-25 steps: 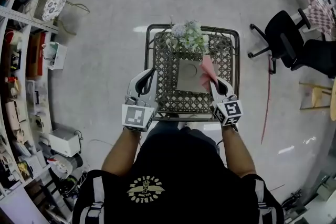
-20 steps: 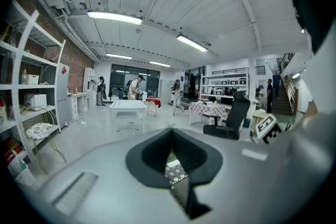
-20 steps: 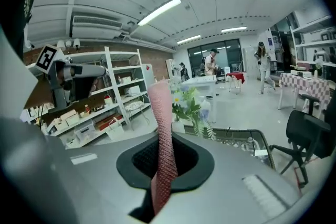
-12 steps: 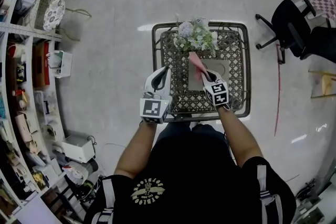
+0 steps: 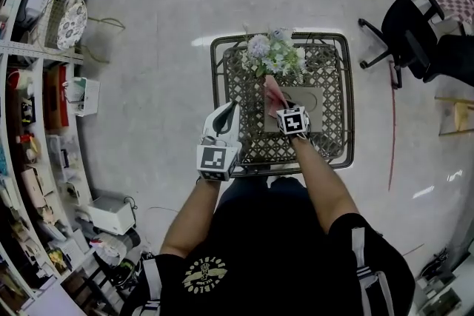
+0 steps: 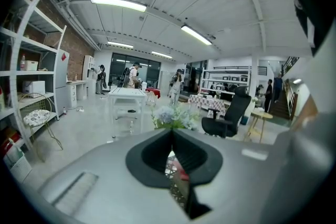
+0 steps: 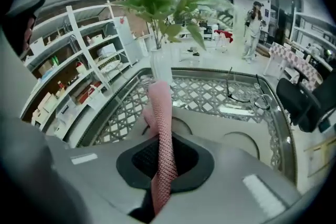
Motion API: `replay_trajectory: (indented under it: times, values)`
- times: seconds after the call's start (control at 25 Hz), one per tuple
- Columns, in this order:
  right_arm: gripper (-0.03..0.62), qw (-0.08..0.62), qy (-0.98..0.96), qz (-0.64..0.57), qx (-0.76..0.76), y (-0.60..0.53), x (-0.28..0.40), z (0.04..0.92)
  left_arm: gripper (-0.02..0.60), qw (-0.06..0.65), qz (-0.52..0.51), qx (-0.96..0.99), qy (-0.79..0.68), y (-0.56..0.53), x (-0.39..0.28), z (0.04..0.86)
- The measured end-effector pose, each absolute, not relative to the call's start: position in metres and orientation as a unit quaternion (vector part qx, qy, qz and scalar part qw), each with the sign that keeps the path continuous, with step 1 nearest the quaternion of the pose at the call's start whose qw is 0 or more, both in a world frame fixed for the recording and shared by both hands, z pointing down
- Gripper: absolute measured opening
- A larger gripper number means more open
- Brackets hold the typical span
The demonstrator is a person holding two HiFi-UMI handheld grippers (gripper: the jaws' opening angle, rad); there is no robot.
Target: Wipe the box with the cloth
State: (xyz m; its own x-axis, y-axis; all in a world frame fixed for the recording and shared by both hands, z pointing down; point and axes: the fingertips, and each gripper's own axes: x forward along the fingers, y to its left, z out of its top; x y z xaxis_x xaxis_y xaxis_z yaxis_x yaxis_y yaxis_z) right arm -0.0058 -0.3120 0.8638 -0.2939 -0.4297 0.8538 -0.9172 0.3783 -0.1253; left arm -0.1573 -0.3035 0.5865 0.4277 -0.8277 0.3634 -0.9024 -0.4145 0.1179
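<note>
box [image 5: 317, 101] partly behind cloth [image 5: 275, 91], shelves [image 5: 22, 85] cut off

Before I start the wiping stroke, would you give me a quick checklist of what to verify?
1. Cloth gripped: ok; the right gripper is shut on it.
2. Cloth over the box: ok; whether they touch, cannot tell.
3. Box top bare: ok.
4. Box steadied: not ok; the left gripper is shut, empty and apart from the box.
5. Vase clear of the stroke: cannot tell; it stands close beyond the box.
</note>
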Motion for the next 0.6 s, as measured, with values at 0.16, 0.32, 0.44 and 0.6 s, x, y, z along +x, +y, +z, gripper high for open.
replay_trajectory:
  times: [0.16, 0.32, 0.44, 0.6]
  values:
    - [0.017, 0.397, -0.718, 0.310, 0.480, -0.309, 0.040, 0.870, 0.000, 0.154, 0.124, 0.832, -0.518, -0.303, -0.154, 0.592]
    - [0.017, 0.418, -0.689, 0.301, 0.510, -0.308, 0.095, 0.870, 0.000, 0.152, 0.128, 0.834, -0.514, -0.307, -0.147, 0.594]
    - [0.017, 0.429, -0.658, 0.306, 0.538, -0.303, 0.142, 0.870, 0.000, 0.149, 0.132, 0.834, -0.514, -0.308, -0.142, 0.591]
    - [0.017, 0.427, -0.630, 0.324, 0.561, -0.297, 0.178, 0.868, 0.000, 0.148, 0.133, 0.836, -0.512, -0.307, -0.135, 0.594]
